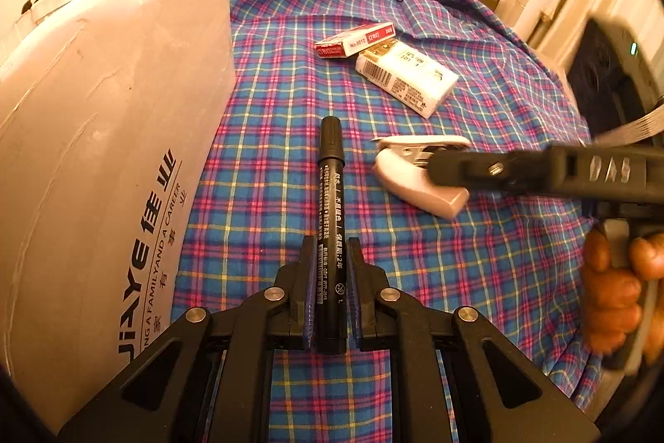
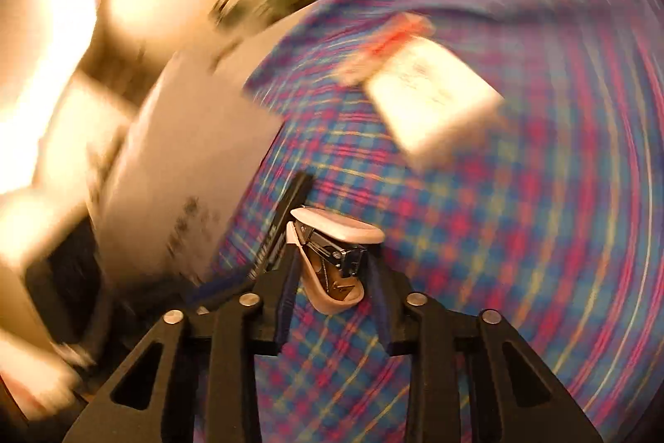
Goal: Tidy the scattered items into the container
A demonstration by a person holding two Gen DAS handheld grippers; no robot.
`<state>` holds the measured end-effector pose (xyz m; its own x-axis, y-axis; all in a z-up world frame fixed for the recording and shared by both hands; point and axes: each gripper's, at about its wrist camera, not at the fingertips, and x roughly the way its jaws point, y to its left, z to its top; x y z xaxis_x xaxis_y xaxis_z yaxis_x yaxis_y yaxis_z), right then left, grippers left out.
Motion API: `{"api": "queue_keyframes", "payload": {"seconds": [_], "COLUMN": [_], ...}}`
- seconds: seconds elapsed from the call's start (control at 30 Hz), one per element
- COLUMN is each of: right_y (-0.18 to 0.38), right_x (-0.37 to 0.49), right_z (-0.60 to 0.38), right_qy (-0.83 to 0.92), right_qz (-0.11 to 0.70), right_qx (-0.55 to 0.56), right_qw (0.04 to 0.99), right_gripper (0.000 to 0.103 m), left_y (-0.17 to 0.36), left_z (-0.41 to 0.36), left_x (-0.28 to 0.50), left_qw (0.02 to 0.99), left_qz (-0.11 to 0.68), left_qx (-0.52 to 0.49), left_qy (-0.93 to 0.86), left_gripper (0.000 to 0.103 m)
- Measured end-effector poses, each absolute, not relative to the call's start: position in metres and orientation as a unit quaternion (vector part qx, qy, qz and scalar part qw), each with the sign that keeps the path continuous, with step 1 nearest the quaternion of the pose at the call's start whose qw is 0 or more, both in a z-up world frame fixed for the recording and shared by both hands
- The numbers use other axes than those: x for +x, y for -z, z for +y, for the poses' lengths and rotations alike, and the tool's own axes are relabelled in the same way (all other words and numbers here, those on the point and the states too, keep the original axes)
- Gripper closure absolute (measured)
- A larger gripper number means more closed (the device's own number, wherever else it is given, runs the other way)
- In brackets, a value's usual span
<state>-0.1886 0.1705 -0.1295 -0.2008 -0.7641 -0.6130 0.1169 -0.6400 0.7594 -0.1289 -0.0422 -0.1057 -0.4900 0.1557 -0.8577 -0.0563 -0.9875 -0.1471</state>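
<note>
Left wrist view: left gripper (image 1: 330, 256) clamps the marker (image 1: 330, 202) above the plaid cloth (image 1: 477, 268), beside the white box (image 1: 103, 111). Right gripper (image 2: 332, 268) grips the pink stapler (image 2: 334, 256); two packets (image 1: 398, 69) lie beyond, touching each other.

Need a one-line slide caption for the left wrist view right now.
Left gripper clamps a black marker beside the cardboard box while the right gripper grips a pink stapler on plaid cloth.
</note>
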Motion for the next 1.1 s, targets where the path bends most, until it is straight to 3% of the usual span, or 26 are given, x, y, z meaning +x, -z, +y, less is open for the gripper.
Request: {"api": "queue_keyframes", "payload": {"seconds": [0.03,0.1,0.17,0.3,0.37,0.4,0.43,0.47,0.57,0.6,0.7,0.83,0.9,0.97,1.03,1.1], "right_y": [0.14,0.159,0.15,0.087,0.062,0.057,0.057,0.063,0.092,0.092,0.087,0.098,0.114,0.113,0.101,0.088], "right_x": [-0.186,-0.174,-0.165,-0.15,-0.135,-0.128,-0.12,-0.115,-0.126,-0.132,-0.15,-0.194,-0.2,-0.202,-0.199,-0.195], "right_z": [0.182,0.203,0.208,0.168,0.127,0.108,0.09,0.08,0.071,0.077,0.101,0.182,0.222,0.241,0.247,0.245], "right_qy": [0.689,0.638,0.662,0.784,0.826,0.836,0.842,0.85,0.837,0.839,0.836,0.778,0.727,0.723,0.746,0.771], "right_qz": [-0.364,-0.467,-0.443,-0.209,-0.057,0.01,0.079,0.143,0.24,0.223,0.126,-0.226,-0.375,-0.396,-0.365,-0.317], "right_qx": [0.554,0.555,0.555,0.522,0.477,0.453,0.428,0.404,0.405,0.404,0.442,0.514,0.513,0.509,0.505,0.505], "right_qw": [0.292,0.259,0.24,0.263,0.297,0.309,0.319,0.308,0.278,0.29,0.301,0.283,0.26,0.248,0.233,0.226], "right_gripper": [0.082,0.08,0.08,0.066,0.051,0.037,0.029,0.035,0.031,0.034,0.058,0.059,0.052,0.051,0.034,0.028], "left_y": [0.106,0.106,0.106,0.106,0.106,0.106,0.106,0.107,0.106,0.105,0.105,0.104,0.104,0.104,0.104,0.104], "left_z": [-0.042,-0.042,-0.041,-0.042,-0.041,-0.041,-0.041,-0.043,-0.047,-0.047,-0.048,-0.049,-0.049,-0.048,-0.048,-0.046], "left_x": [-0.128,-0.126,-0.124,-0.123,-0.122,-0.122,-0.122,-0.122,-0.122,-0.122,-0.121,-0.121,-0.122,-0.122,-0.122,-0.123], "left_qw": [0.062,0.063,0.063,0.063,0.062,0.061,0.059,0.055,0.056,0.055,0.058,0.058,0.058,0.059,0.058,0.058], "left_qz": [-0.049,-0.049,-0.048,-0.049,-0.048,-0.047,-0.046,-0.048,-0.051,-0.051,-0.052,-0.053,-0.053,-0.053,-0.053,-0.053], "left_qx": [-0.502,-0.503,-0.503,-0.504,-0.503,-0.502,-0.502,-0.501,-0.501,-0.501,-0.501,-0.502,-0.502,-0.502,-0.502,-0.502], "left_qy": [-0.861,-0.861,-0.861,-0.86,-0.861,-0.861,-0.862,-0.862,-0.862,-0.862,-0.862,-0.861,-0.861,-0.861,-0.861,-0.861], "left_gripper": [0.089,0.089,0.089,0.089,0.089,0.089,0.089,0.089,0.089,0.089,0.089,0.089,0.089,0.089,0.089,0.089]}}
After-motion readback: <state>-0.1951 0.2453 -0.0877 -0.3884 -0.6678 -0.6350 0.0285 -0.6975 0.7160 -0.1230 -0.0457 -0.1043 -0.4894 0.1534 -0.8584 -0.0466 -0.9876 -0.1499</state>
